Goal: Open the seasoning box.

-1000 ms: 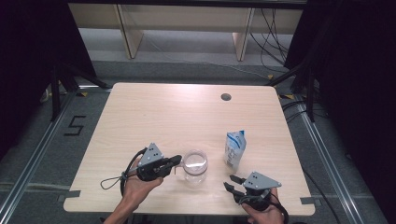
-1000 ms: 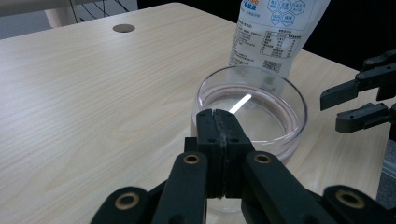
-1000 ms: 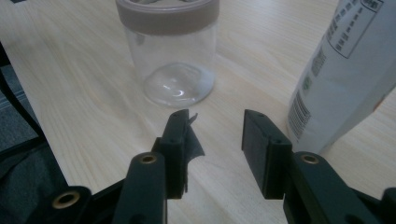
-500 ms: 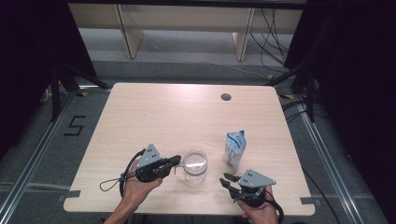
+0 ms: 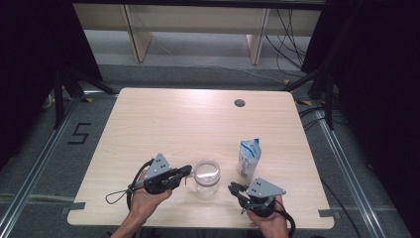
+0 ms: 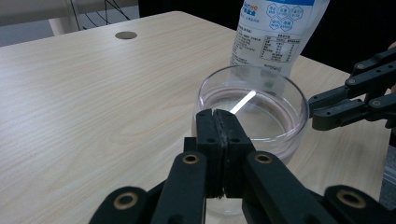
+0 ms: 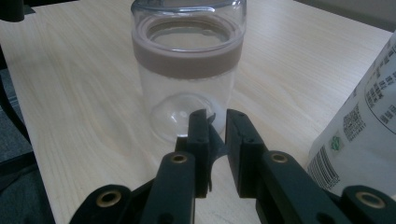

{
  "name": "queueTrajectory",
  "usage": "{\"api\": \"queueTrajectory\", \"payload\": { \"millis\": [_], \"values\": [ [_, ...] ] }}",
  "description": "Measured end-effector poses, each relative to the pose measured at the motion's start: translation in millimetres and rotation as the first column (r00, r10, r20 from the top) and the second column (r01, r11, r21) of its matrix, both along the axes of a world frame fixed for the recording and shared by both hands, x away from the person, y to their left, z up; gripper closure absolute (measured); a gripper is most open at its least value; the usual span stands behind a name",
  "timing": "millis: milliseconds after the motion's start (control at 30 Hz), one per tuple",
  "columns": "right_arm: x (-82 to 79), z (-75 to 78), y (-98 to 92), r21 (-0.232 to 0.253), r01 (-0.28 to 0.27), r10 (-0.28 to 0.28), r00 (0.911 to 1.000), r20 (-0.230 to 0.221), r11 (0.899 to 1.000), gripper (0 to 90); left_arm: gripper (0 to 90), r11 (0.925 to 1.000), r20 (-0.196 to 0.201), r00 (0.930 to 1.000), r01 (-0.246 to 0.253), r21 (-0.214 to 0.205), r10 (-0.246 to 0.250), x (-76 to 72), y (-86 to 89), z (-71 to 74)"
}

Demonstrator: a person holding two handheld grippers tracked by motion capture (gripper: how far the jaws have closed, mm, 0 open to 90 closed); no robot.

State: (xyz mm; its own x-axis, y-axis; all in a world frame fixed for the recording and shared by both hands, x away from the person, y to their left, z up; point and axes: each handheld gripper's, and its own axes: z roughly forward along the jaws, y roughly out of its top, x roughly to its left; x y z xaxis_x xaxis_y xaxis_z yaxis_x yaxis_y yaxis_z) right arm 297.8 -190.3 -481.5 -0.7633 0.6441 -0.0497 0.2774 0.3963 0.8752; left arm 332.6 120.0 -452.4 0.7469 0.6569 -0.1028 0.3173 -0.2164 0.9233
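Right gripper point(image 5: 236, 189) jaws just closing — nearer jar point(image 5: 206, 174), bare table point(image 5: 163, 119) beyond

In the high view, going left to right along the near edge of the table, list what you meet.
Left hand-held gripper → clear glass jar → white pouch → right hand-held gripper lies nearer than both, between jar and pouch, so its place is unclear.

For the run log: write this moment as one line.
left gripper: shut beside jar | right gripper: fingers just closing, narrow gap, thin scrap between, short of jar | pouch: upright right of jar
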Motion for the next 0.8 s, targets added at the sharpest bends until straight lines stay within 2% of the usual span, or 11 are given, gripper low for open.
{"api": "queueTrajectory", "payload": {
  "millis": [33, 67, 133, 200, 300, 333, 467, 567, 633, 767, 800],
  "values": [
    [1.0, 0.4, 1.8, 0.004, -0.014, 0.014, 0.9999, -0.008, 1.000, 81.2, 88.1, 1.0000, 0.004, 1.0000, 0.007, -0.007, -0.007, 0.7, 0.1, -0.9],
    [2.1, 0.9, 1.8, 0.000, -0.010, 0.010, 0.9999, 0.012, 1.000, 81.4, 88.0, 0.9999, 0.004, 1.0000, 0.007, -0.009, -0.007, 0.8, 0.2, -1.2],
    [2.2, 1.1, 2.4, 0.006, 0.001, -0.001, 0.9999, 0.017, 1.000, 81.5, 88.1, 0.9999, 0.005, 1.0000, 0.008, -0.010, -0.008, 0.9, 0.3, -1.3],
    [2.8, 1.7, 4.8, 0.014, -0.008, 0.008, 1.0000, -0.003, 1.000, 82.2, 88.0, 0.9999, 0.006, 0.9999, 0.010, -0.011, -0.009, 0.9, 0.3, -1.4],
    [3.9, 2.7, 5.5, 0.014, -0.013, 0.013, 0.9999, 0.007, 1.000, 83.0, 88.0, 0.9999, 0.004, 1.0000, 0.008, -0.006, -0.008, 0.8, 0.7, -1.2],
    [5.3, 3.9, 6.2, 0.016, -0.007, 0.007, 0.9996, 0.029, 1.000, 83.2, 88.0, 0.9999, 0.004, 0.9999, 0.010, -0.009, -0.010, 1.0, 0.7, -1.4],
    [8.4, 5.6, 8.0, 0.026, -0.013, 0.012, 0.9992, 0.039, 1.000, 83.7, 88.0, 0.9999, 0.005, 0.9999, 0.011, -0.010, -0.011, 1.2, 0.9, -1.5],
    [9.2, 6.8, 9.3, 0.037, -0.014, 0.013, 0.9998, 0.017, 0.999, 84.2, 88.0, 0.9999, 0.004, 0.9999, 0.010, -0.010, -0.010, 1.0, 0.9, -1.6],
    [12.4, 11.3, 10.7, 0.039, -0.020, 0.018, 0.9986, 0.050, 0.999, 85.7, 88.0, 0.9999, 0.001, 1.0000, 0.010, -0.014, -0.010, 1.0, 1.1, -1.9],
    [13.9, 14.4, 11.7, 0.036, -0.022, 0.020, 0.9988, 0.044, 0.999, 86.9, 88.0, 0.9998, -0.003, 1.0000, 0.007, -0.018, -0.007, 0.8, 1.0, -2.2],
    [15.4, 15.4, 11.9, 0.033, -0.019, 0.017, 0.9982, 0.058, 0.999, 87.6, 88.0, 0.9998, -0.001, 1.0000, 0.008, -0.017, -0.008, 0.9, 1.2, -2.2]
  ]
}}
